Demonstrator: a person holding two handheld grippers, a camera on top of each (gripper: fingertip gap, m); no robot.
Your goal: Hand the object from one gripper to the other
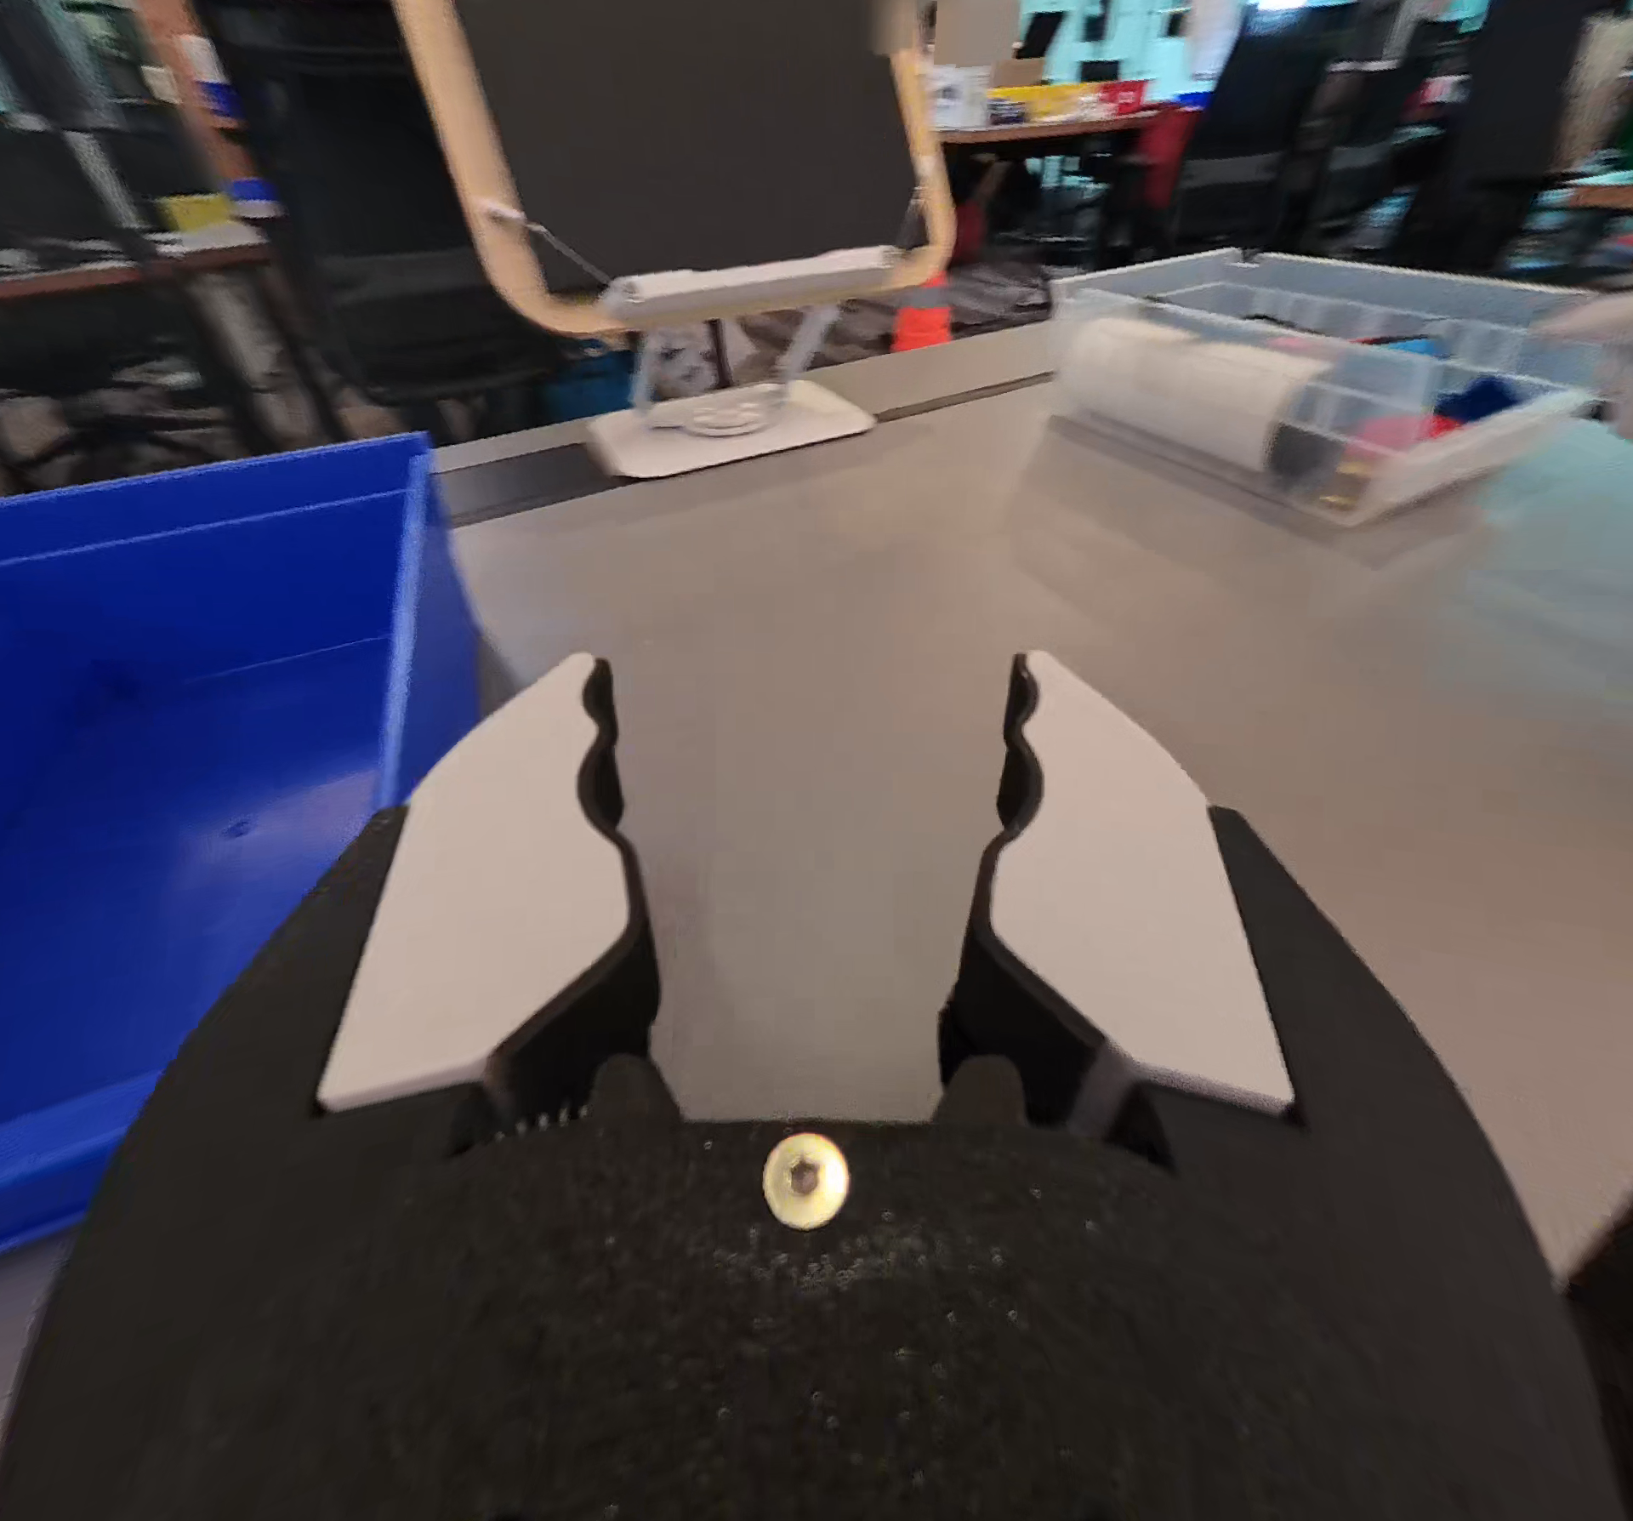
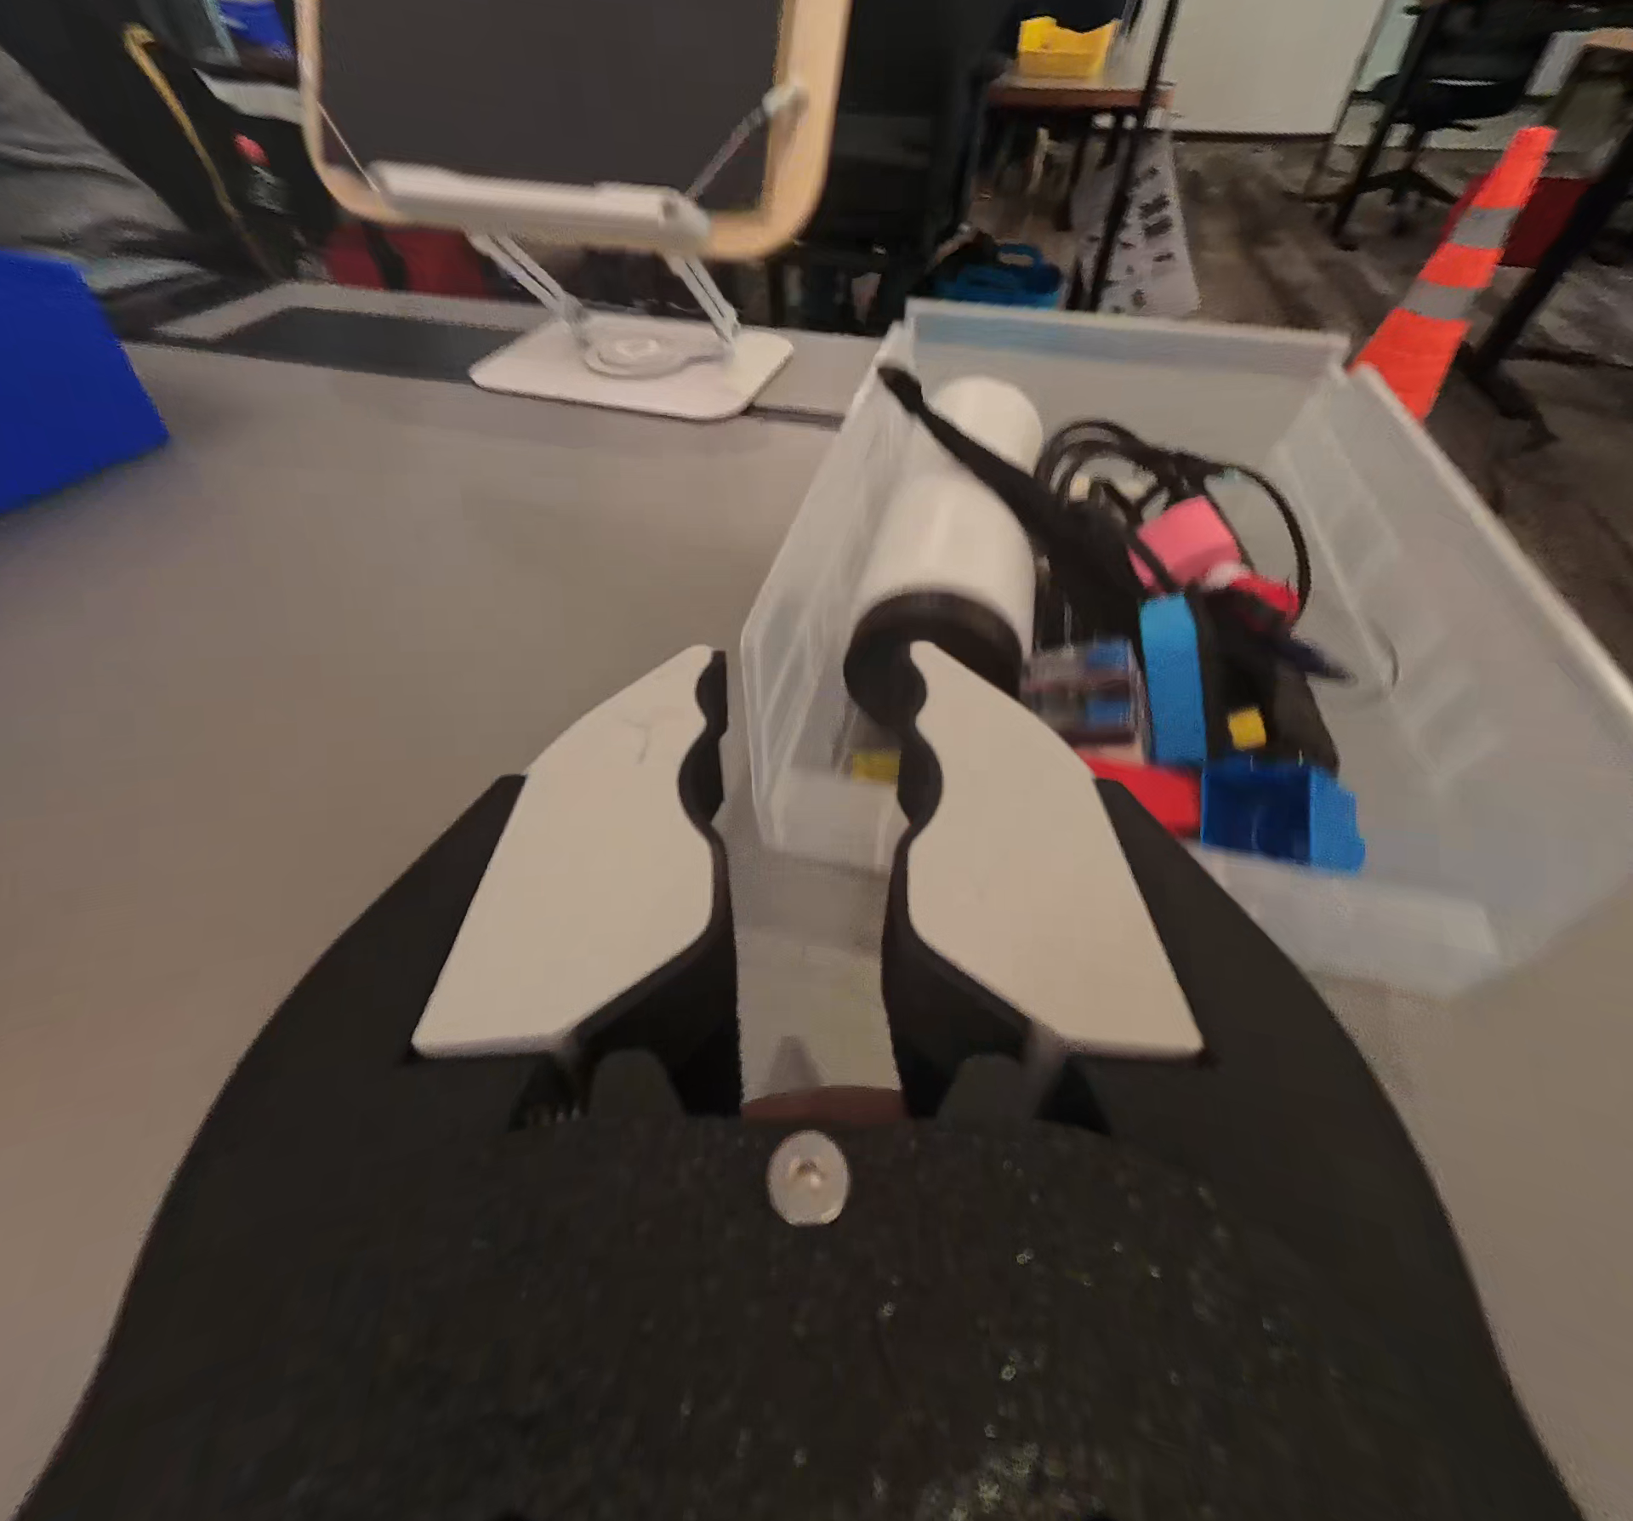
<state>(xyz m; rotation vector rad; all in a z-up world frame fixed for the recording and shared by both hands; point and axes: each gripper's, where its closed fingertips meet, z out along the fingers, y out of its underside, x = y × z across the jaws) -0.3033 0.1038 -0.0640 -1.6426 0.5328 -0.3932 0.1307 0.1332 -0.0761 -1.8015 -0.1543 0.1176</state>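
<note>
1. The left gripper (image 1: 808, 674) sits at the centre of its frame over the bare grey desk (image 1: 884, 595), jaws wide apart and empty.
2. The right gripper (image 2: 813, 674) has its jaws part-way apart with nothing between them; its tips point at the near-left corner of the clear bin (image 2: 1458, 736), right of centre.
3. No object is held, so the handover seems not yet begun.
4. The likely object lies among the bin's contents: a white roll (image 2: 954, 542), a blue block (image 2: 1281, 816), dark cables; blur leaves the choice uncertain.
5. Left to do: grasp, meet the other gripper, transfer.
6. A blue bin (image 1: 203, 771) waits at left.
</note>
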